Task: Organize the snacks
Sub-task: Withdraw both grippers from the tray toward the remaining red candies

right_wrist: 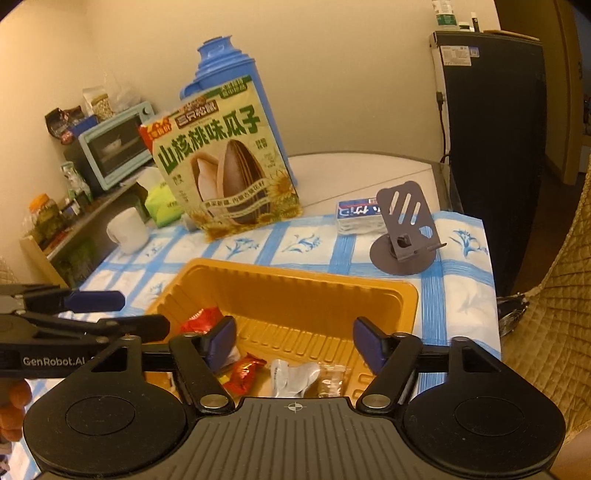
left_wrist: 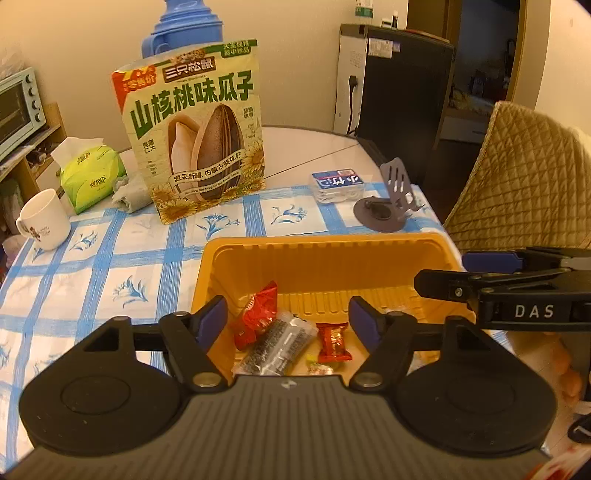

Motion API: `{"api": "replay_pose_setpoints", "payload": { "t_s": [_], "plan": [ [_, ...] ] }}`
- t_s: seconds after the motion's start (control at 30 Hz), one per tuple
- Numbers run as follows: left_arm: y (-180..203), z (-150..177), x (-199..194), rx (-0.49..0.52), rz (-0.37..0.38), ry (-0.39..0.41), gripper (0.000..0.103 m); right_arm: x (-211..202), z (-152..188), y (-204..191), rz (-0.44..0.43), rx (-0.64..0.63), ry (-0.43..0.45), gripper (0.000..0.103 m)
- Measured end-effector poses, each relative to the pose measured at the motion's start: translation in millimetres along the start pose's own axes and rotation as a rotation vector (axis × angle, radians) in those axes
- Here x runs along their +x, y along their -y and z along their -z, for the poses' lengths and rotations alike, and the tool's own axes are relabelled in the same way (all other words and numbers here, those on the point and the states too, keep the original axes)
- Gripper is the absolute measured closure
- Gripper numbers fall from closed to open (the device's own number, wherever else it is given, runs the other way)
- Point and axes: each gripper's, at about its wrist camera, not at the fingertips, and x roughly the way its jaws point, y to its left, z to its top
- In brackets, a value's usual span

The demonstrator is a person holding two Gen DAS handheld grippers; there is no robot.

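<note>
A yellow plastic tray (left_wrist: 325, 243) (right_wrist: 295, 273) sits on the blue-checked tablecloth. In it lie a red packet (left_wrist: 258, 314) (right_wrist: 201, 317), a silver-and-clear packet (left_wrist: 280, 343) (right_wrist: 291, 374), a small red candy (left_wrist: 332, 341) (right_wrist: 242, 373) and a tiny clear packet (right_wrist: 330, 380). My left gripper (left_wrist: 288, 310) (right_wrist: 146, 312) hovers open over the tray's near left part, nothing between its pads. My right gripper (right_wrist: 293, 328) (left_wrist: 465, 271) is open over the near right part, also empty. A big sunflower-seed bag (left_wrist: 195, 125) (right_wrist: 229, 166) stands upright behind the tray.
A white mug (left_wrist: 46, 219), a green tissue pack (left_wrist: 92, 173) and a blue thermos (left_wrist: 184, 26) stand at the back left. A grey phone stand (left_wrist: 391, 206) and a small blue-labelled box (left_wrist: 338, 184) are at the back right. A quilted chair (left_wrist: 517, 177) flanks the table's right edge.
</note>
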Motion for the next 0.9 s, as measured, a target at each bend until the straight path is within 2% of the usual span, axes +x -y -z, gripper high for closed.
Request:
{"api": "replay_pose_setpoints", "payload": {
  "t_s": [0.03,0.17,0.3,0.67,0.9],
  "plan": [
    [-1,1,-5,-0.014,0.004,0.005,0.027,-4,0,-1,0.004,0.002,0.008,0.016],
    [-1,5,-25,-0.063,0.022,0.024,0.023,-21,1,-5,0.015,0.015,0.021,0.013],
    [1,11,-47,-0.067,0.022,0.047,0.017,-41,6,-9,0.032,0.051,0.041,0.009],
    [-8,33,-115,-0.155,0.050,0.057,0.017,-109,30,-41,0.065,0.077,0.087,0.008],
    [-16,63,-171,-0.148,0.056,0.074,0.017,-150,57,-75,0.080,0.064,0.083,0.008]
  ]
}}
